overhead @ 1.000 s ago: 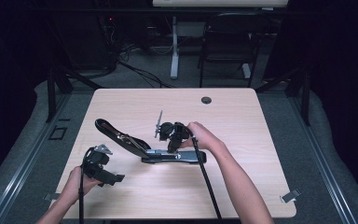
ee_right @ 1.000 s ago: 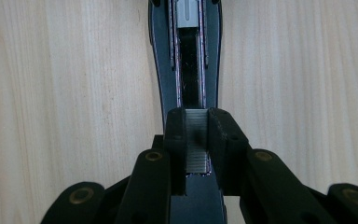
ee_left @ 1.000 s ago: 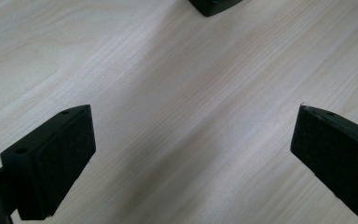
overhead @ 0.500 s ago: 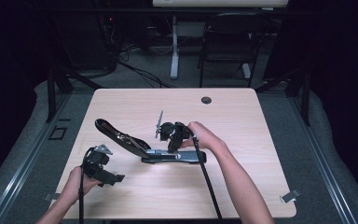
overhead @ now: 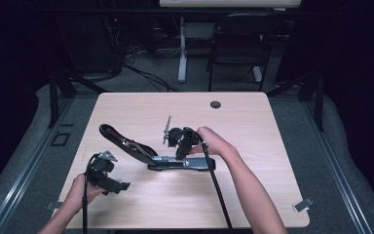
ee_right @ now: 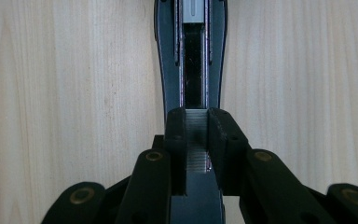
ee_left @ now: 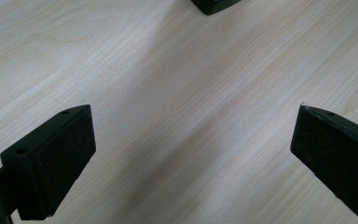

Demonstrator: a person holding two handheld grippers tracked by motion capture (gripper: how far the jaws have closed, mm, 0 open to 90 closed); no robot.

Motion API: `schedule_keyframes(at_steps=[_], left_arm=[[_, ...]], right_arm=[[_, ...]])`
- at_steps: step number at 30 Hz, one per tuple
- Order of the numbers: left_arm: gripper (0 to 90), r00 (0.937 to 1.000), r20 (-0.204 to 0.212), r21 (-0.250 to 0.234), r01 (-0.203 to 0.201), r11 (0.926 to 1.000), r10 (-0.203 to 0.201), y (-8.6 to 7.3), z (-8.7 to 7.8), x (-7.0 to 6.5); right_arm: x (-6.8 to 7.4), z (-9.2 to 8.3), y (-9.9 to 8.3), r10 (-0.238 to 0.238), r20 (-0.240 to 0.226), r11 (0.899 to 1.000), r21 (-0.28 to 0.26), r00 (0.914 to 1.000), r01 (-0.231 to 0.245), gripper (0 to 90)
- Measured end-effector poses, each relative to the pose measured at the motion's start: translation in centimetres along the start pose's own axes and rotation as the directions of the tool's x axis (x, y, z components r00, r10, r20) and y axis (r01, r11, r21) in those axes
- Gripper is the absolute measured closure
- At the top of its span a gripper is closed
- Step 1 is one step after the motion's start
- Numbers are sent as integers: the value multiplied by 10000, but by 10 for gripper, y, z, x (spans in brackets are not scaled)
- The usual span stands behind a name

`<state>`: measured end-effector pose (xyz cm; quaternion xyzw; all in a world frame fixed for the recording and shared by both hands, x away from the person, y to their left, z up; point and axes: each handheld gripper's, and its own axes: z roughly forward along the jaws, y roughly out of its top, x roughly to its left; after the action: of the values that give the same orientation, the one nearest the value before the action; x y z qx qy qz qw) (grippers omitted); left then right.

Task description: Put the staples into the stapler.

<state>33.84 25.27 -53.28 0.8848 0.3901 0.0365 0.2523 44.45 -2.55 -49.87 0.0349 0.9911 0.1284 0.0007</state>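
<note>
A black stapler (overhead: 177, 164) lies in the middle of the table, its lid (overhead: 122, 141) swung up and back to the left. My right gripper (overhead: 179, 154) points down at the bared magazine. In the right gripper view, the right gripper (ee_right: 196, 116) is shut on a silver strip of staples (ee_right: 196, 140), held in line over the stapler's magazine channel (ee_right: 193, 51). My left gripper (overhead: 117, 185) rests low near the table's front left, a short way from the stapler. Its jaws stand wide apart over bare wood, so the left gripper (ee_left: 193, 154) is open with nothing between them.
The wooden table (overhead: 272, 126) has a round cable grommet (overhead: 215, 104) near its far edge. A dark corner of the stapler (ee_left: 212, 4) sits ahead of the left jaws. A chair (overhead: 238, 44) and a white stand (overhead: 181, 53) stand on the floor beyond the table.
</note>
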Motion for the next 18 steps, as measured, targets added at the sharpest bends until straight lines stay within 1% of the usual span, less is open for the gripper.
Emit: schedule_keyframes(at_steps=[4, 9, 16, 18], left_arm=[[1, 10000, 0, -10, 20, 10000, -20, 0, 0, 0], [2, 10000, -2, -4, 18, 10000, -18, 0, 0, 0], [1, 10000, -5, -10, 34, 10000, -34, 0, 0, 0], [1, 10000, -7, -6, 25, 10000, -25, 0, 0, 0]], right_arm=[[-1, 1, 0, -95, -53, 9999, -91, 9999, 94, 781], [-1, 3, 0, -105, -96, 9999, -51, 9999, 105, 781], [-1, 3, 1, -145, -94, 9998, 162, 9999, 146, 777], [-2, 3, 0, -118, -113, 9998, 153, 9999, 119, 777]])
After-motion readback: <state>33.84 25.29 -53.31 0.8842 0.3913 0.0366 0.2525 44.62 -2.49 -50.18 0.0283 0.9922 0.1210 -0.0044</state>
